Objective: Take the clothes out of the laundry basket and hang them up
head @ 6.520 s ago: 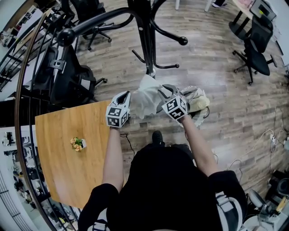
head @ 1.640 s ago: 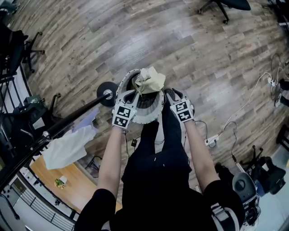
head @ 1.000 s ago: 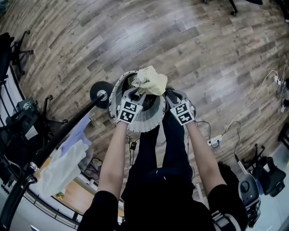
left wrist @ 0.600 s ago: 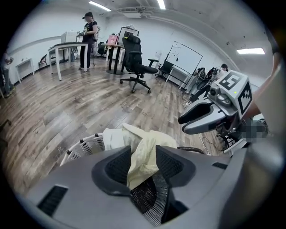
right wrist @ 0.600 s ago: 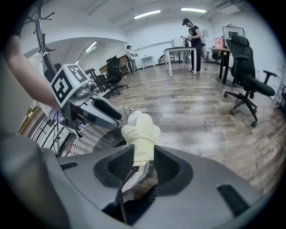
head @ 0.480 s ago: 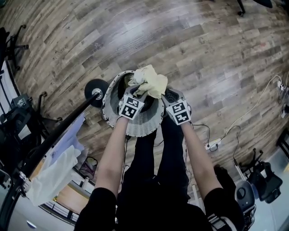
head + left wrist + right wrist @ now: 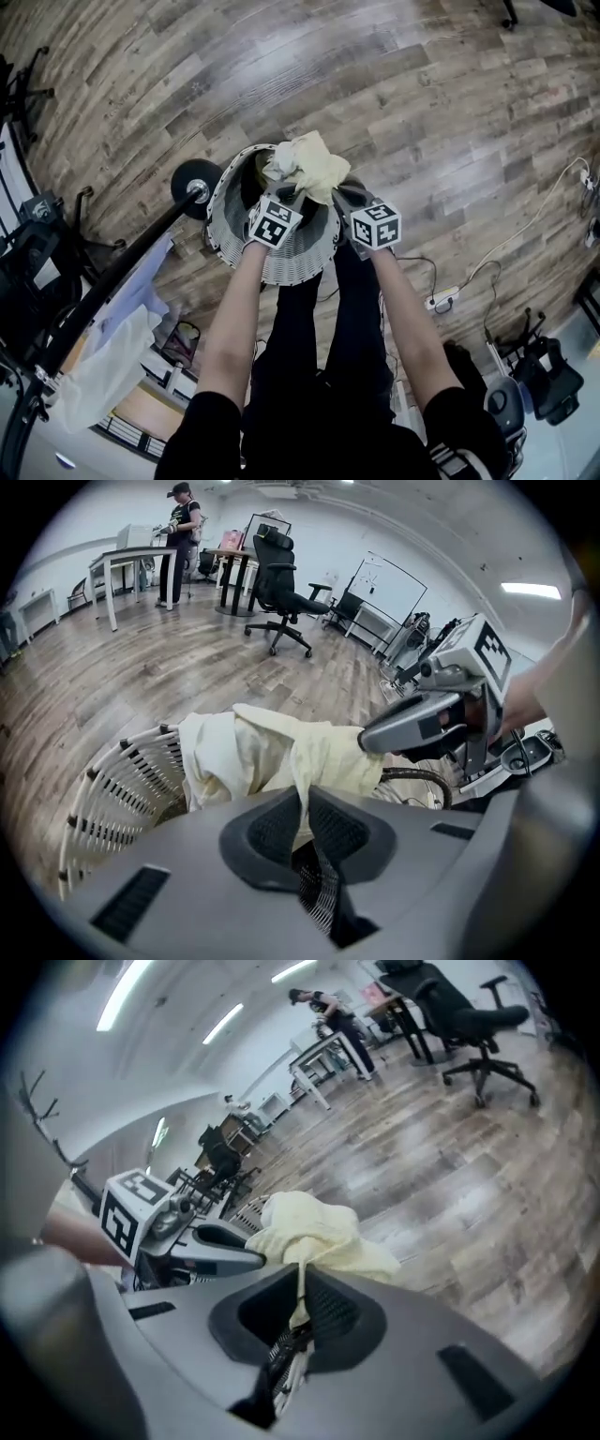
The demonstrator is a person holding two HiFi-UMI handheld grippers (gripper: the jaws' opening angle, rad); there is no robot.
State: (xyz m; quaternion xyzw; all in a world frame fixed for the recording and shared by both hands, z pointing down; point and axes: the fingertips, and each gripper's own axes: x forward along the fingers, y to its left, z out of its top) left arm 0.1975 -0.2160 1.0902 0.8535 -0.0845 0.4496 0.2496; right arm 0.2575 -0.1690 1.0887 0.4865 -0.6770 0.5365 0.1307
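Observation:
A pale yellow garment [image 7: 307,165] is heaped on the far rim of the white wire laundry basket [image 7: 234,202], which stands on the floor in front of my legs. My left gripper [image 7: 289,194] reaches into the basket from the near side. Its jaws have just been closing, and they pinch a fold of the yellow garment [image 7: 281,757] between the pads. My right gripper [image 7: 345,195] sits at the heap's right side. Its jaws have likewise just been closing, and a thin strip of the garment [image 7: 319,1232] runs down between them.
A black coat rack with a round base [image 7: 194,180] leans across the left, a white garment [image 7: 103,361] draped on it. A power strip and cables [image 7: 441,300] lie on the wooden floor at right. An office chair [image 7: 281,583] and desks stand far off.
Both grippers have sunk toward the basket and shut on the yellow garment. Half a second ago they stood open just above it. The right gripper has rolled.

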